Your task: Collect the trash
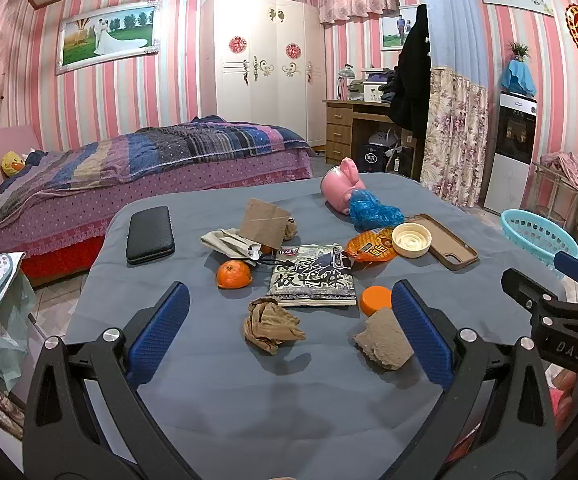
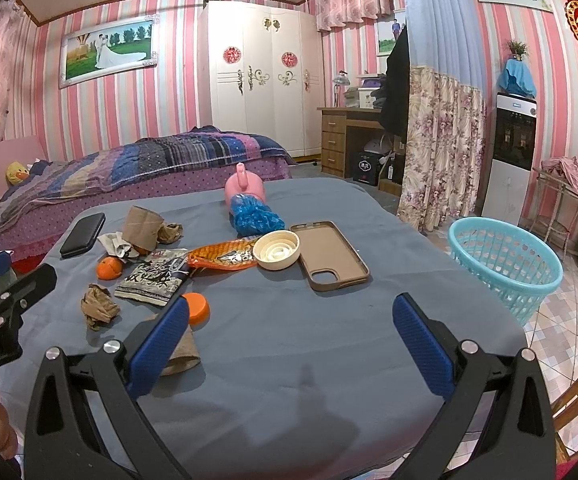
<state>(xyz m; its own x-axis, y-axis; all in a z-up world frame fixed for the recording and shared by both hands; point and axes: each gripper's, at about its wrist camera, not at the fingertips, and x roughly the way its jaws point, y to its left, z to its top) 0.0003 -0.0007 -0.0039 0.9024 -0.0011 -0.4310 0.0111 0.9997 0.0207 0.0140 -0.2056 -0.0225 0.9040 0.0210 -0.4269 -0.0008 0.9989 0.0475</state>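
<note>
Trash lies scattered on the grey-covered desk (image 1: pixel 209 400), nothing yet collected. Nearest, both tongs, left (image 1: pixel 289 336) and right (image 2: pixel 289 344), hover wide open and empty. Between the left fingers sit a crumpled brown paper (image 1: pixel 273 326) and a torn cardboard scrap (image 1: pixel 385 340); I'd lower over the paper, centre it, then pinch at its bulk. Further off lie an orange wrapper (image 2: pixel 223 255) and a phone case (image 2: pixel 331 255), probably not rubbish. The blue basket (image 2: pixel 505 264) stands beyond the desk's right edge.

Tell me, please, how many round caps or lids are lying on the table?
2: an orange cap at the printed packet's near right corner, and a cream lid resting on the brown phone case's left edge. Others could be hidden under the clutter.
</note>
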